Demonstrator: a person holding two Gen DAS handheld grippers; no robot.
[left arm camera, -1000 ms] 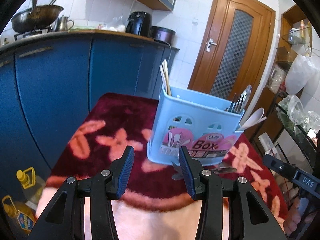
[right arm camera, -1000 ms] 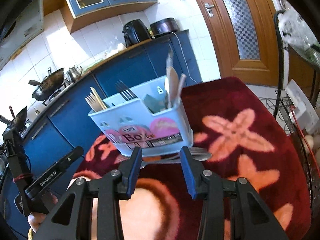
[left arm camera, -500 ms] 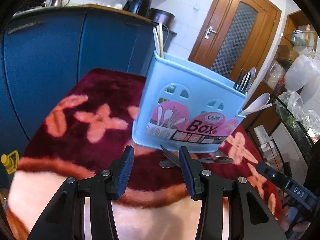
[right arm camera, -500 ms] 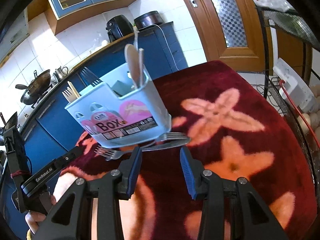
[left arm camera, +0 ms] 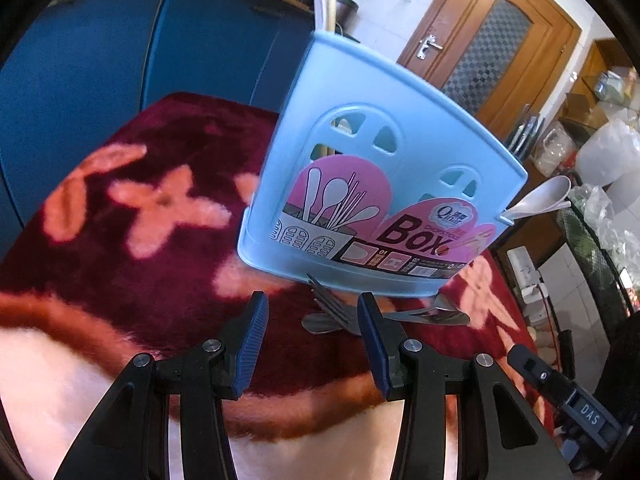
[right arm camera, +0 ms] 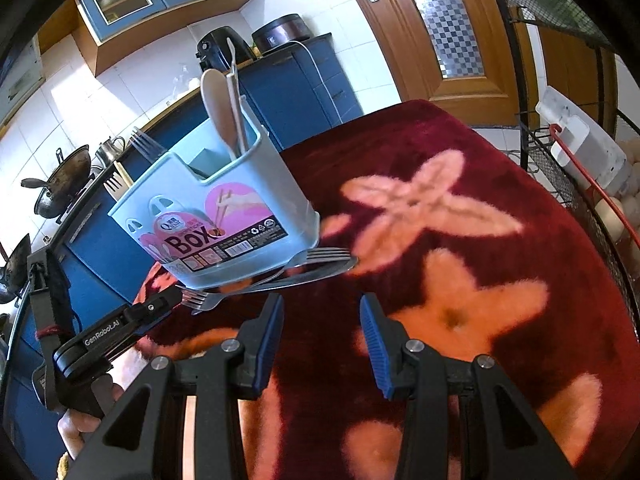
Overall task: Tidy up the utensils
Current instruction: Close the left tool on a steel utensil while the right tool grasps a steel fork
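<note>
A light blue utensil box (left arm camera: 380, 200) stands on the dark red flowered cloth (left arm camera: 152, 240), holding chopsticks (left arm camera: 328, 4), a white spoon (left arm camera: 544, 196) and a wooden spoon (right arm camera: 216, 108). Loose metal forks (left arm camera: 332, 316) and a spoon (left arm camera: 440, 314) lie at its foot. My left gripper (left arm camera: 311, 300) hovers just short of them. Its jaws are closing with nothing pressed between the pads, and the fork tines lie by its right finger. My right gripper (right arm camera: 320, 304) is open over the cloth, a little short of a fork (right arm camera: 320, 256) and a long flat utensil (right arm camera: 312, 274).
Blue kitchen cabinets (left arm camera: 120, 40) stand behind the table, and a wooden door (left arm camera: 492, 40) is to the right. A wire rack (right arm camera: 580, 184) with a white power strip (right arm camera: 576, 140) borders the table's right edge. The left gripper's body (right arm camera: 120, 328) and a hand show in the right wrist view.
Both grippers have sunk and come nearer to the box, which now looms larger. The loose forks now lie just beyond the fingertips.
</note>
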